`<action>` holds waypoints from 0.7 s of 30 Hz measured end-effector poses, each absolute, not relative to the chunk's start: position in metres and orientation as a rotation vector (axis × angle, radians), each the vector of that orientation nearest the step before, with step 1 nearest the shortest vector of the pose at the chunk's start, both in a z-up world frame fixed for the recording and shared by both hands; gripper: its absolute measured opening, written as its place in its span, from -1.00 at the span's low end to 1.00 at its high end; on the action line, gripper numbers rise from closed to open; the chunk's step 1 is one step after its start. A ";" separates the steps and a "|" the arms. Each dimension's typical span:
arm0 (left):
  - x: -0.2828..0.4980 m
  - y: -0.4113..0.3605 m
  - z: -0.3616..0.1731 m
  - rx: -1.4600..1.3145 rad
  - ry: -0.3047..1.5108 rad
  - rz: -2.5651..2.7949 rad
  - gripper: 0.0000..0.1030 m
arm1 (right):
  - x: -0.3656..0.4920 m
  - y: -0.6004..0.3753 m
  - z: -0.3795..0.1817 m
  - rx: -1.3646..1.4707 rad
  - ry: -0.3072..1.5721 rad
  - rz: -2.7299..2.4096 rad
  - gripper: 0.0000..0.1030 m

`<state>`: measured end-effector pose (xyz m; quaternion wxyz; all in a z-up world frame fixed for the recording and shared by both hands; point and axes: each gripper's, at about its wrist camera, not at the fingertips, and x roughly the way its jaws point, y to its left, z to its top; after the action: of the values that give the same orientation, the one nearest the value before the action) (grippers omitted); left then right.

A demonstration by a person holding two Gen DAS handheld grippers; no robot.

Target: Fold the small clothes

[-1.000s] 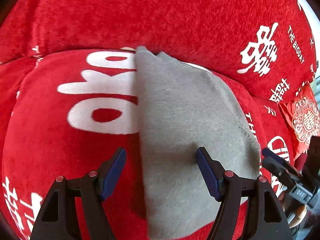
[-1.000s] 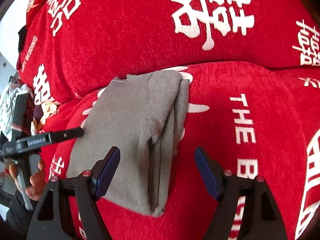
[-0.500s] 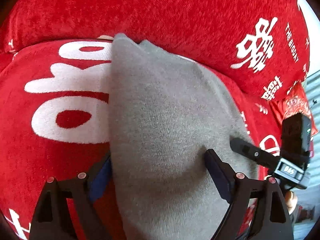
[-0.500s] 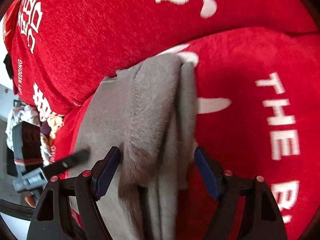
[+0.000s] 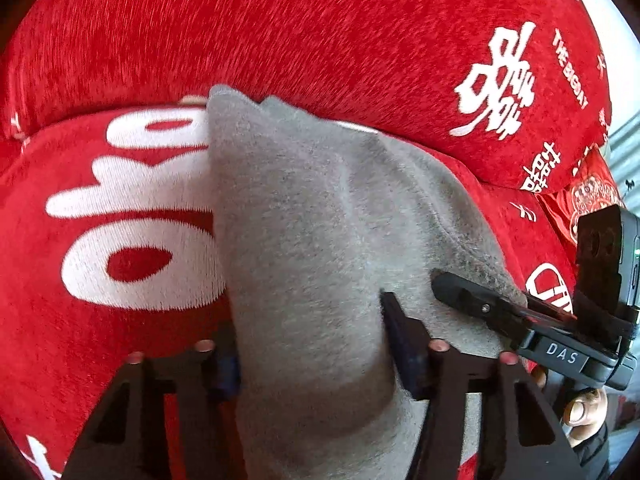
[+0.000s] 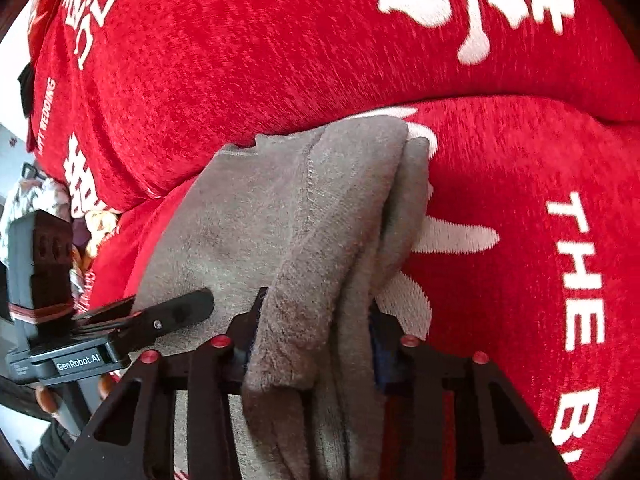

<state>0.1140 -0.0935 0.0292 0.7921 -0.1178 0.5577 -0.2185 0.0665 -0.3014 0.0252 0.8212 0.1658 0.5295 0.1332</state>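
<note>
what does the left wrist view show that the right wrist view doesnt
Only the left wrist view shows the garment's smooth single-layer left edge, the right tongs from outside, and a small red patterned cushion. Only the right wrist view shows the stacked folded layers and stitched seam along the right edge, plus the left tongs from outside. Both show the grey fleece garment on the red printed blanket, with each view's own tongs having just closed on it.

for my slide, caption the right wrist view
Right tool pinching the bunched edge of a folded grey garment on a red printed sofa cover.
</note>
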 end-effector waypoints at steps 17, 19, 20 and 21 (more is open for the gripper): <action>0.079 -0.087 0.062 -0.174 1.135 -0.461 -0.05 | 0.034 -0.268 0.071 0.238 1.026 0.290 -0.30; 0.072 -0.084 0.066 -0.167 1.129 -0.459 -0.05 | 0.026 -0.264 0.075 0.232 1.021 0.294 -0.30; 0.068 -0.082 0.068 -0.162 1.126 -0.457 -0.05 | 0.022 -0.262 0.077 0.230 1.018 0.296 -0.30; 0.063 -0.080 0.070 -0.160 1.123 -0.455 -0.05 | 0.018 -0.260 0.078 0.227 1.016 0.298 -0.30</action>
<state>0.0634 -0.0802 0.0695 0.8191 -0.0750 0.5271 -0.2136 0.0183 -0.2600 0.0782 0.8569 0.1082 0.4836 0.1417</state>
